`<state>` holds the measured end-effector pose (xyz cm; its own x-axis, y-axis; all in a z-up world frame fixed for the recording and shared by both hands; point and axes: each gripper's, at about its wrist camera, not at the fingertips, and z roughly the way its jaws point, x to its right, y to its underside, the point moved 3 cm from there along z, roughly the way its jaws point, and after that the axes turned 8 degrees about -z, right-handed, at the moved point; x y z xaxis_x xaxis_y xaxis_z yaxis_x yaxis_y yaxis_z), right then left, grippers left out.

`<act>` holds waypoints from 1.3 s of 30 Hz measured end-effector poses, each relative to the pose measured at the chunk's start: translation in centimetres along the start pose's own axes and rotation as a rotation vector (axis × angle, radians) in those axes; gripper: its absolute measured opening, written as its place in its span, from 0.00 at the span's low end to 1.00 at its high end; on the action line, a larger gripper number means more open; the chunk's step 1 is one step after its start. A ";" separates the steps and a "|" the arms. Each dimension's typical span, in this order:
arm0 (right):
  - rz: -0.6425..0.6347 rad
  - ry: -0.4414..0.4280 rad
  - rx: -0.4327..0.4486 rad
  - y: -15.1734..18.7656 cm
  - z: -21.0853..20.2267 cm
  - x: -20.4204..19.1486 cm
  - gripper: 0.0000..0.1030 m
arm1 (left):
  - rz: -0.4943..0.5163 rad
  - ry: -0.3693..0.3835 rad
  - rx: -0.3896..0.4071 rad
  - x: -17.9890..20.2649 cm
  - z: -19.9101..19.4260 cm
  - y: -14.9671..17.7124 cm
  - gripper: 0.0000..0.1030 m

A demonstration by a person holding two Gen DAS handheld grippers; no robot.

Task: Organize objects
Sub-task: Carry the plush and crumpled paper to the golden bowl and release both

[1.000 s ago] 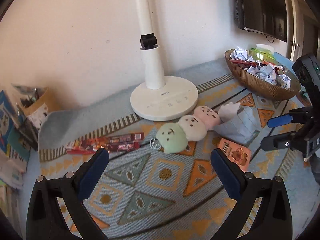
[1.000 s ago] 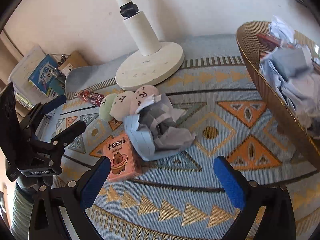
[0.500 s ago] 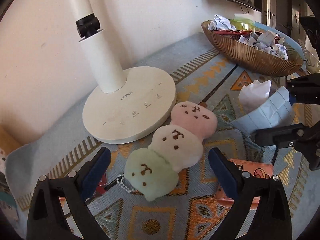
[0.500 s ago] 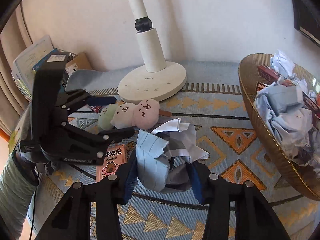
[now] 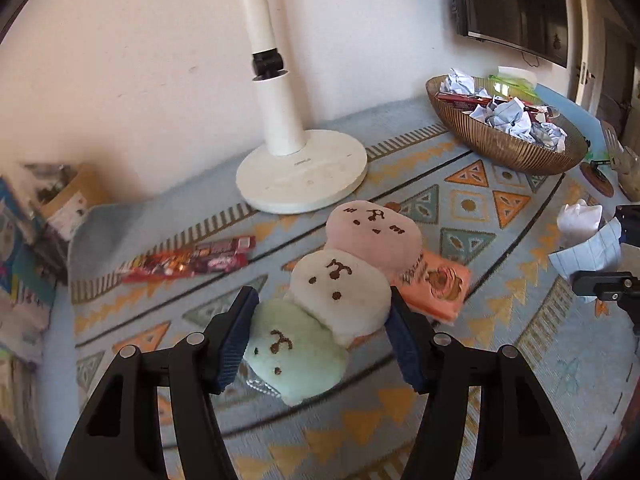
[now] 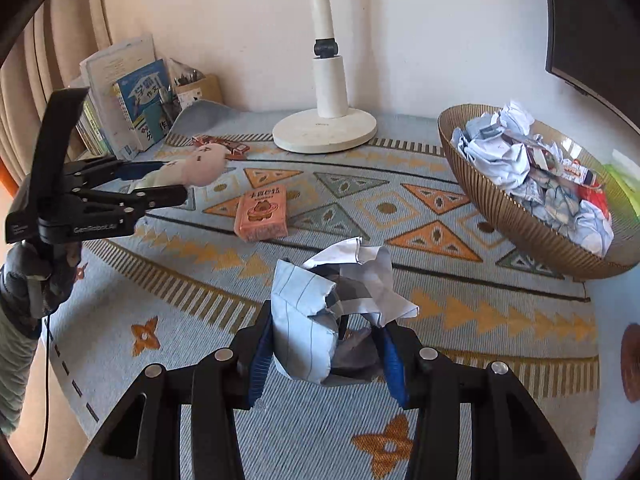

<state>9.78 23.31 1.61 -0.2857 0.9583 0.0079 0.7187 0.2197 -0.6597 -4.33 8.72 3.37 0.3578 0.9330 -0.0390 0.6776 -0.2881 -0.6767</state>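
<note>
Two claws grip soft three-ball plush (image 5: 340, 300) and crumpled paper (image 6: 332, 312).

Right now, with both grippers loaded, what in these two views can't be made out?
- Left wrist view: the underside of the three-ball pastel plush toy and the near end of the orange snack box, hidden by the plush.
- Right wrist view: the bottom of the ribbed brown bowl, buried under crumpled paper.
- Right wrist view: the crumpled lined paper wad hides the mat behind it.
</note>
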 end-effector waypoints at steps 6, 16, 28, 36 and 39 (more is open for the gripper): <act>0.060 0.088 0.004 2.3 -1.0 -0.4 0.45 | -0.198 -0.140 -0.059 0.1 -4.3 7.2 0.60; 0.015 0.180 -0.022 5.4 -4.7 -0.2 0.83 | -0.314 -0.292 -0.060 0.6 -4.1 10.4 0.62; 0.256 0.062 -0.003 6.0 -2.1 0.7 0.84 | -0.390 -0.241 -0.074 -0.5 -3.7 10.4 0.64; 0.339 0.142 0.048 6.3 -2.3 0.9 0.70 | -0.400 -0.230 -0.076 -0.6 -3.6 10.5 0.65; 0.384 0.136 0.084 6.9 -2.8 1.7 0.58 | -0.416 -0.216 -0.080 -0.8 -3.5 10.5 0.66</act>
<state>16.03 26.95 -0.87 0.0831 0.9844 -0.1553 0.7010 -0.1685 -0.6930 4.75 4.20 -1.11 -0.0905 0.9938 0.0653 0.7851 0.1115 -0.6092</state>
